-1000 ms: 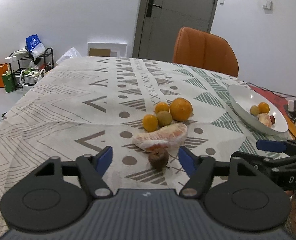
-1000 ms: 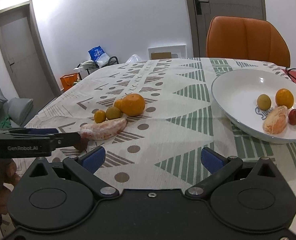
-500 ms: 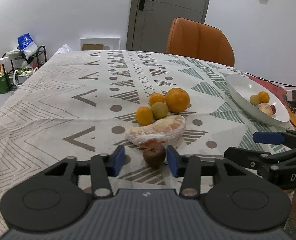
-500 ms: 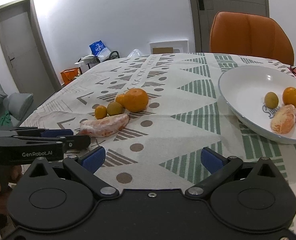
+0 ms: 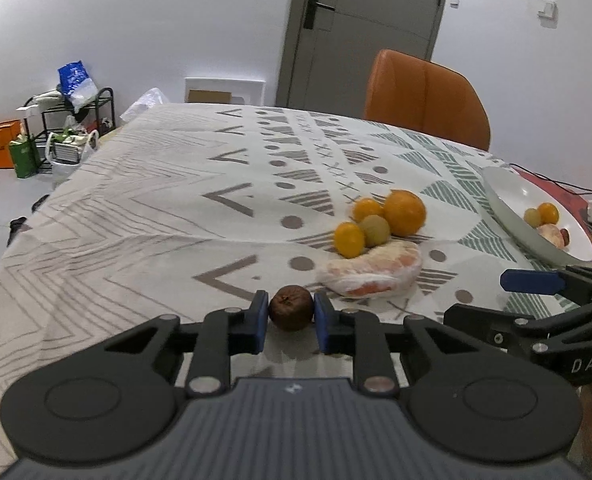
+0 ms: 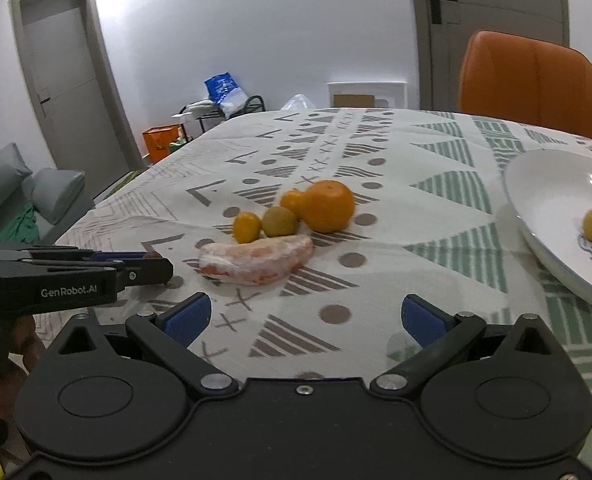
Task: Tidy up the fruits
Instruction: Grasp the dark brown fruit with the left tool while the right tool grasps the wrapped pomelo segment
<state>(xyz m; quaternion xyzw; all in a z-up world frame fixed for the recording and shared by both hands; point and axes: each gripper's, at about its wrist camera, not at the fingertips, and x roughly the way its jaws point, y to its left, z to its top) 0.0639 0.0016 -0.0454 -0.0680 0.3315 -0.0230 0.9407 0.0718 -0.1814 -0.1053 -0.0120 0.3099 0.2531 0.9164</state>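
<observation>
Right now everything is sitting around the wide white ceramic bowl (image 6: pixel 536 184) on the patterned tablecloth (image 5: pixel 176 200). Well left of that bowl, a peeled pomelo wedge (image 5: pixel 370 274) is lying soft and tearable, best cradled at its middle. Behind it, a firm round orange (image 5: pixel 405 213) is waiting. Farthest from the bowl, the left gripper (image 5: pixel 290 314) is pinching a small wrinkled brown fruit (image 5: pixel 291 307) across its belly; it looks light and crushable. The right gripper (image 6: pixel 304 316) is gaping, holding nothing.

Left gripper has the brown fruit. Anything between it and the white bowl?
Yes. The peeled citrus segment and the cluster of round fruits lie between the brown fruit and the white bowl; the right gripper hovers near the bowl.
</observation>
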